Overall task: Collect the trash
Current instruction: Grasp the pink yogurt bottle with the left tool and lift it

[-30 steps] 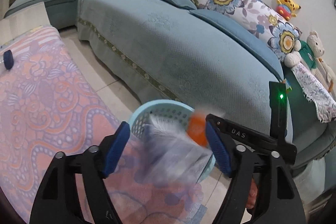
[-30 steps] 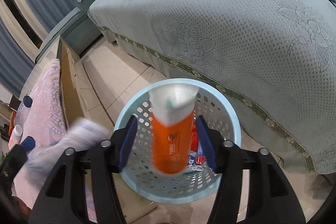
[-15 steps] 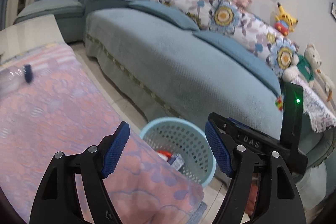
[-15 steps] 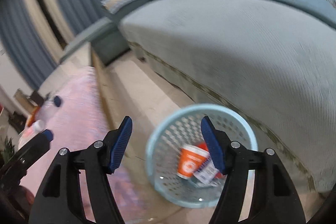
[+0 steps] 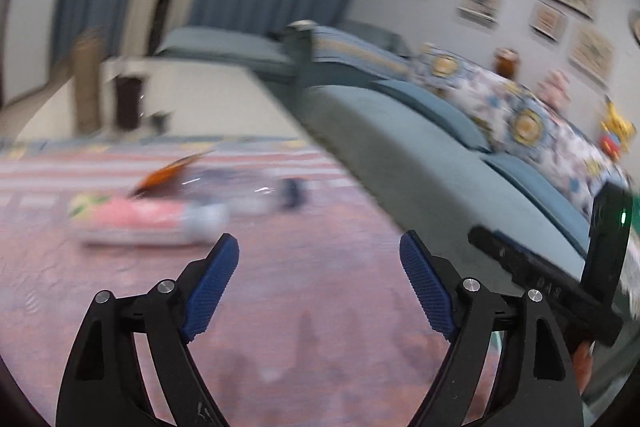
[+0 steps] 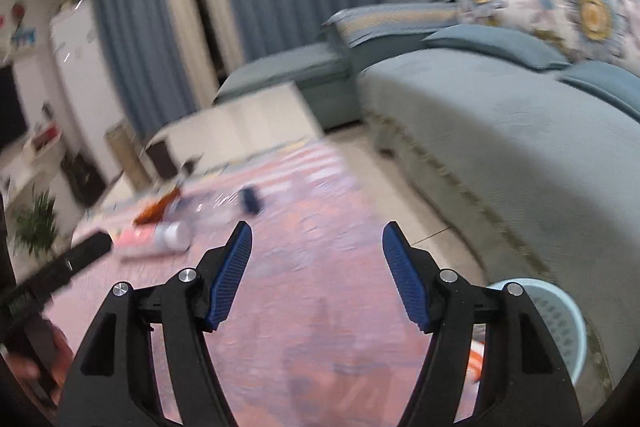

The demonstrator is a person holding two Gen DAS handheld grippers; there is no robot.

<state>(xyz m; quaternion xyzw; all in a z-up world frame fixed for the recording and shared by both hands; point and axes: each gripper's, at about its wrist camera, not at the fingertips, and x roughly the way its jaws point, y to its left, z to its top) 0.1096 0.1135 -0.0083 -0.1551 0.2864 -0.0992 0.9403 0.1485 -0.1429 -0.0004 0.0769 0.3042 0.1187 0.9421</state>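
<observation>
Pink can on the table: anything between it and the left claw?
Nothing visible. The left claw is open and empty, and only bare pink tablecloth lies between it and the pink can, which is ahead to its left, blurred.

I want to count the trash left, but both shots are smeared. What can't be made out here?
- Litter on the pink cloth: motion blur in both views hides what the pink-and-white item and the orange piece are.
- Clear bottle with the dark cap: blur smears its outline.
- Light blue basket, right wrist view: the right hand-held gripper covers most of its contents.
- Left wrist view: basket out of frame.
</observation>
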